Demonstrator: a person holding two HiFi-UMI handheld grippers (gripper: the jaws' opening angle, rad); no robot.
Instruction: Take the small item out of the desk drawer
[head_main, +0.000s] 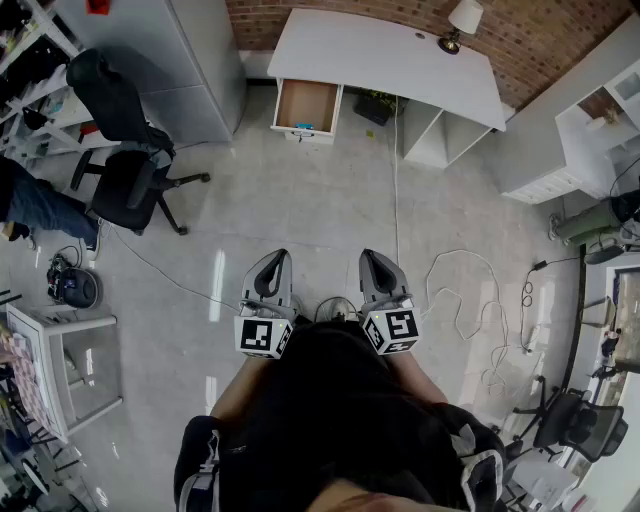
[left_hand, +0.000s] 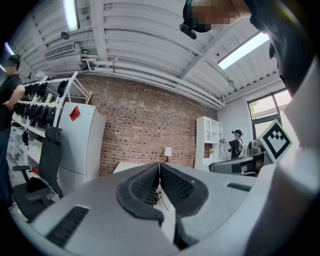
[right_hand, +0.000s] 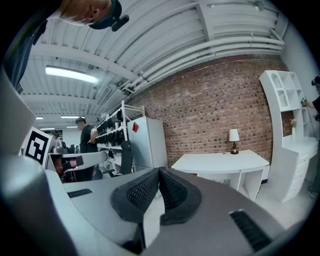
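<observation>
Standing at top centre of the head view, white desk (head_main: 400, 60) with drawer (head_main: 308, 100) pulled open, small blue item (head_main: 304, 127) inside near its front; left gripper (head_main: 279, 257) and right gripper (head_main: 367, 257), lower centre, well apart from it, jaws together, empty.

drawer (head_main: 307, 105) open w/ blue item (head_main: 305, 127) inside | L gripper (head_main: 277, 256) & R gripper (head_main: 369, 256) well apart from desk (head_main: 400, 55)

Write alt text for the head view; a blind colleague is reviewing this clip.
A person, seen from above, holds the shut, empty left gripper and right gripper side by side, far from a white desk. Its drawer stands open, a small blue item inside.
</observation>
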